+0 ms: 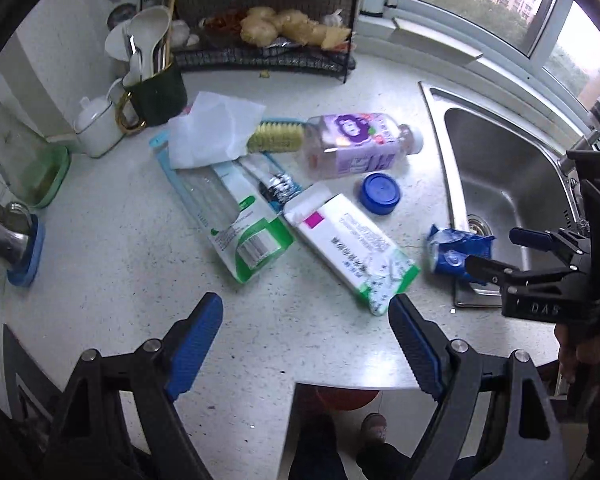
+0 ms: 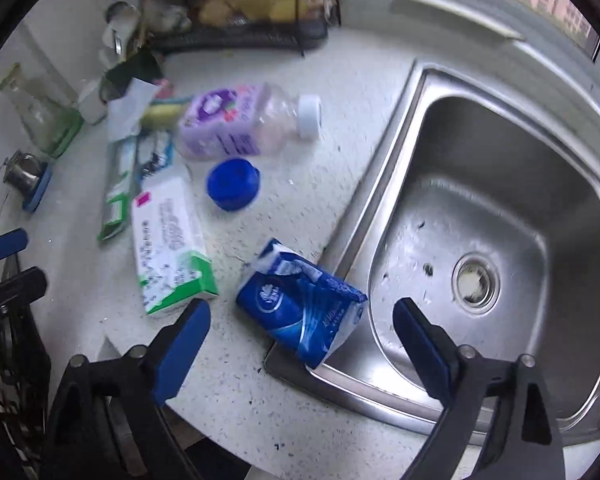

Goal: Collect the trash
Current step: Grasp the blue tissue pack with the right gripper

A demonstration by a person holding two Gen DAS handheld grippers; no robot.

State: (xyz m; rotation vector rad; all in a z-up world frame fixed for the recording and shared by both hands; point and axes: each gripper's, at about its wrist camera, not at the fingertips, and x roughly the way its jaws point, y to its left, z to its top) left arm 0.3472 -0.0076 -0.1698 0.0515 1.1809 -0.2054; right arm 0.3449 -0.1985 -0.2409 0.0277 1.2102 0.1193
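Trash lies scattered on the speckled white counter: a white-and-green carton [image 1: 352, 248] [image 2: 168, 248], a crumpled blue tissue pack [image 1: 456, 252] [image 2: 300, 312] resting on the sink's corner rim, a purple-labelled plastic bottle [image 1: 356, 144] [image 2: 240, 120] on its side, a blue cap [image 1: 380, 194] [image 2: 232, 184], an empty blister pack [image 1: 236, 216], a foil wrapper [image 1: 280, 188] and a white tissue [image 1: 212, 132]. My left gripper [image 1: 306, 316] [image 2: 14, 260] hovers open above the counter's front, near the carton's end. My right gripper [image 2: 302, 316] [image 1: 494, 250] is open above the tissue pack, not touching it.
A steel sink [image 2: 500, 160] fills the right side. At the back stand a black wire rack [image 1: 260, 40] with food, a dark mug of utensils [image 1: 156, 92], a white pot [image 1: 96, 128] and a green tray [image 1: 40, 176]. A scrubbing brush [image 1: 276, 136] lies by the bottle.
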